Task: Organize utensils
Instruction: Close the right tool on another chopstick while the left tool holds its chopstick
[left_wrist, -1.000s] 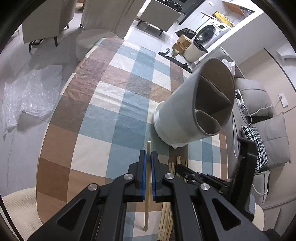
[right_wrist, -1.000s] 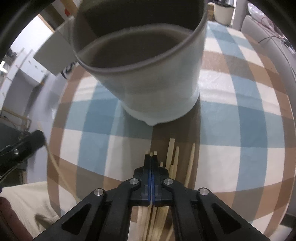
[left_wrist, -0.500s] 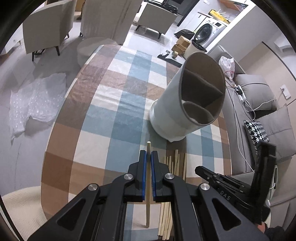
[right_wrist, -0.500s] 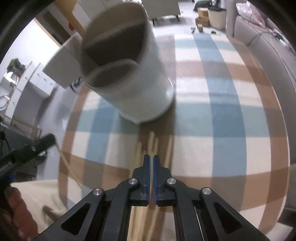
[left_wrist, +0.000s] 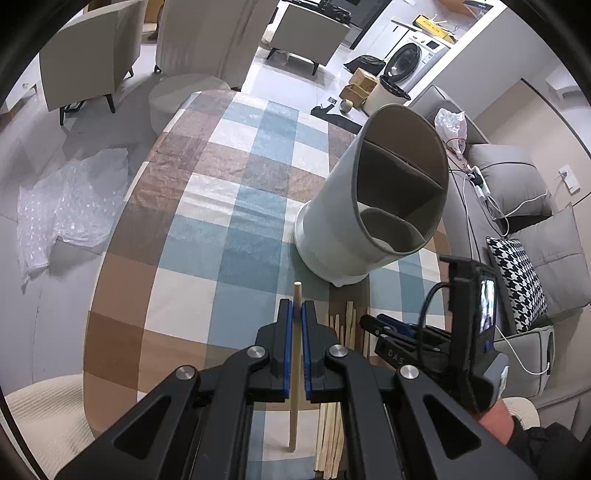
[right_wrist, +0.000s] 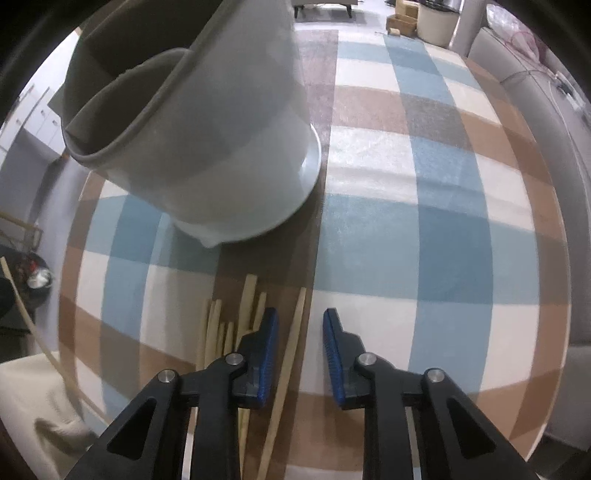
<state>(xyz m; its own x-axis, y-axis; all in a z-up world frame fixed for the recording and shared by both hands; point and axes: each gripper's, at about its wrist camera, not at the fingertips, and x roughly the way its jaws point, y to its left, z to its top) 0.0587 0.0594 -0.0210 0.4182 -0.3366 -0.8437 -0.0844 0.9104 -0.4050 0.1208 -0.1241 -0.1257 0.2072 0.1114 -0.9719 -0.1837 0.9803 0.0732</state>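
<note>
My left gripper (left_wrist: 296, 310) is shut on a single wooden chopstick (left_wrist: 294, 369), held above the checked tablecloth. A grey divided utensil holder (left_wrist: 373, 206) stands ahead and to the right; it also fills the upper left of the right wrist view (right_wrist: 207, 147). Several loose chopsticks (left_wrist: 338, 391) lie on the cloth right of the held one. My right gripper (right_wrist: 300, 325) is open just above that pile (right_wrist: 240, 332), with one chopstick (right_wrist: 291, 354) lying between its fingers. The right gripper also shows in the left wrist view (left_wrist: 424, 343).
The oval table (left_wrist: 122, 295) has a blue, brown and cream checked cloth. A grey sofa with cushions (left_wrist: 524, 229) stands at the right. Armchairs (left_wrist: 88, 55) and a plastic sheet (left_wrist: 66, 199) on the floor are at the left.
My right gripper has opened and come down over the chopstick pile. My left gripper has risen slightly, still shut on its chopstick.
</note>
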